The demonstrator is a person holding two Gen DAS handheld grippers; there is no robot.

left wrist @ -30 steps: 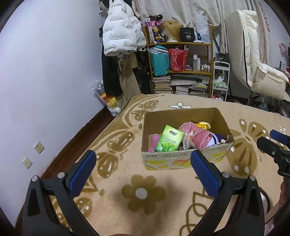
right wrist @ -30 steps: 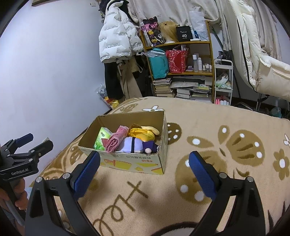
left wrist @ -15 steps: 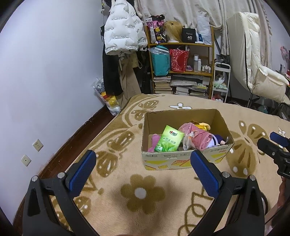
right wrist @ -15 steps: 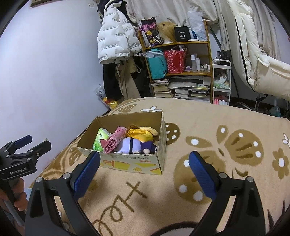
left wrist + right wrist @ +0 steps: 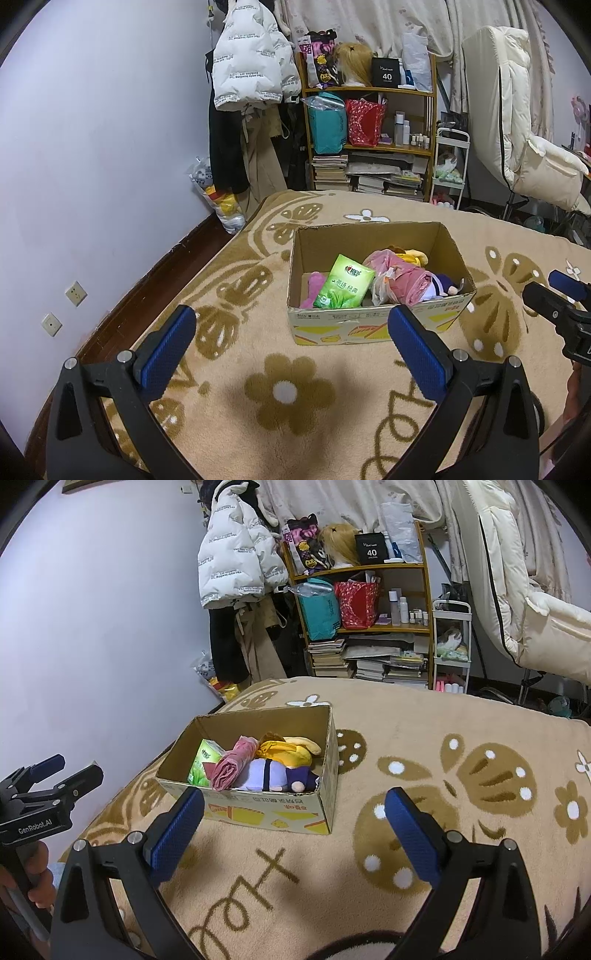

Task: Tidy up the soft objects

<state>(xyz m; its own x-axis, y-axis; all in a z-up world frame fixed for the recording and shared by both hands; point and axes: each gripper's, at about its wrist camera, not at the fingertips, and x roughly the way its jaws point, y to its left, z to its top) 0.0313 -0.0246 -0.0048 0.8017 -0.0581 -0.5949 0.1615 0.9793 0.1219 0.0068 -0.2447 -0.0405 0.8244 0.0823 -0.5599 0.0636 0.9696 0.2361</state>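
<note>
A cardboard box sits on the beige flowered blanket. Inside lie a green tissue pack, a pink bagged bundle, a yellow plush, a purple plush and a small pink soft item. My left gripper hangs open in front of the box, nothing between its fingers. My right gripper stands open too, short of the box's near right corner. Each gripper also shows at the edge of the other's view, held apart from the box.
The blanket covers the whole near area. A purple wall runs along the left. At the back stand a wooden shelf with bags and books, hanging coats, a white cart and a cream chair.
Both cameras have drifted only slightly; the box sits a touch lower in the right wrist view. Both grippers stay open and the box contents have not moved.
</note>
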